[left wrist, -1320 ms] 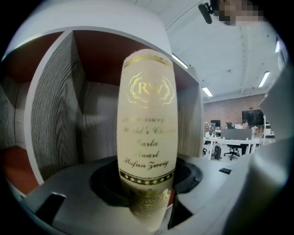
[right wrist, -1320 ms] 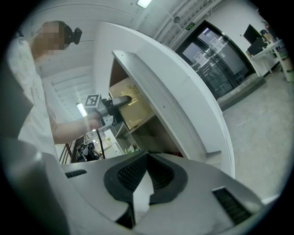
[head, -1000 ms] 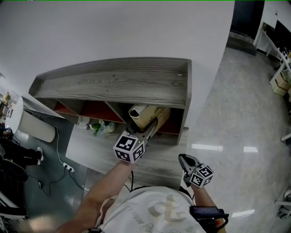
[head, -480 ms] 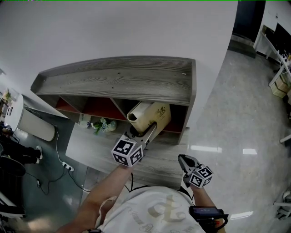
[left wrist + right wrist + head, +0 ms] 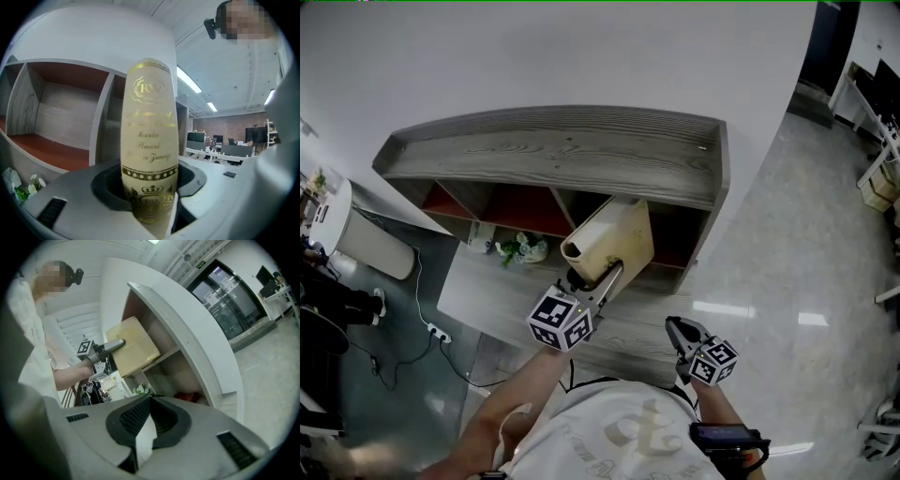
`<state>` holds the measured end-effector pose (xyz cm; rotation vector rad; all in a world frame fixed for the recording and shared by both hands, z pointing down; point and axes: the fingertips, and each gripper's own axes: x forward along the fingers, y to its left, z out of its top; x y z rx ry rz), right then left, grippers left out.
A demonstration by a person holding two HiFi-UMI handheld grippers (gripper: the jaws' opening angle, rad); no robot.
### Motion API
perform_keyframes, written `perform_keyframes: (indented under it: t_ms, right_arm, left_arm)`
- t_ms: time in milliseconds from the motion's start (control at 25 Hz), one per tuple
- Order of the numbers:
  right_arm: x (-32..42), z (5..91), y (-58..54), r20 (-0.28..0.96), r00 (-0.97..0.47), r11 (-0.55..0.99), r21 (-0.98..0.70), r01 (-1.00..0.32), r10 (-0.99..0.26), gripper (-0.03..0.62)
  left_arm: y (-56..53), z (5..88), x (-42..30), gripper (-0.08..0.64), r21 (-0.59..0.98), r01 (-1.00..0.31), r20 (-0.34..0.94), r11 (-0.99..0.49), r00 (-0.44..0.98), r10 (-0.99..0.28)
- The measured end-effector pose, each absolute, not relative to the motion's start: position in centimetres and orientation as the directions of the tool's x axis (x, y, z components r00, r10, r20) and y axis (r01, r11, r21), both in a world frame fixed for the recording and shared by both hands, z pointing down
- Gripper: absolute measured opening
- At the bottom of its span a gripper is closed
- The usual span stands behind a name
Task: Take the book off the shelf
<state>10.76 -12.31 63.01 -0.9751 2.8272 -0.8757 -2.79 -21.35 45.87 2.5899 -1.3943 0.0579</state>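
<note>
Item 1, room: white wall [image 5: 581,56] behind and glossy grey floor [image 5: 787,281] to the right. The floor is bare near the unit, so that is my widest exit.

Item 2, shelf [image 5: 562,155]: grey wood with red-backed compartments under a long top plank, and a lower ledge [image 5: 478,295] jutting toward me. Edges I watch are the plank's front lip, the upright divider [image 5: 565,202] left of the open bay, and the ledge rim below my arm.

Item 3, book [image 5: 614,239]: cream cover, gilt lettering on the spine. It is tilted mostly out of the right-hand bay, over the ledge, with its far corner close under the plank's lip.

Item 4, left claw [image 5: 605,277]: spread wide and pinching the book at the spine.
- Risk: I hold one end of a broad volume, so I judge it could swing or slip in the pads.
- Risk: lifting too soon could catch the far corner on the lip.
- Safer line: straight toward me, then right.

Item 5, right claw [image 5: 680,330]: pressed together, empty, low and well apart from the book. It is free to support the cover.

Item 6, flowers [image 5: 520,250]: small sprig on the ledge, left of the book. A leftward swing or a drop could strike it.
</note>
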Motion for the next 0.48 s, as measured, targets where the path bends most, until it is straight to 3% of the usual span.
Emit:
perform_keyframes:
  t_ms: [480]
  right_arm:
    - [7.5,62.3,-11.3,0.165,-0.825,0.674,-0.502,-0.542,-0.541,0.005]
  left_arm:
    - [-17.7,46.2,-6.4,0.233,0.201,-0.825,0.098,-0.528,0.553,-0.827]
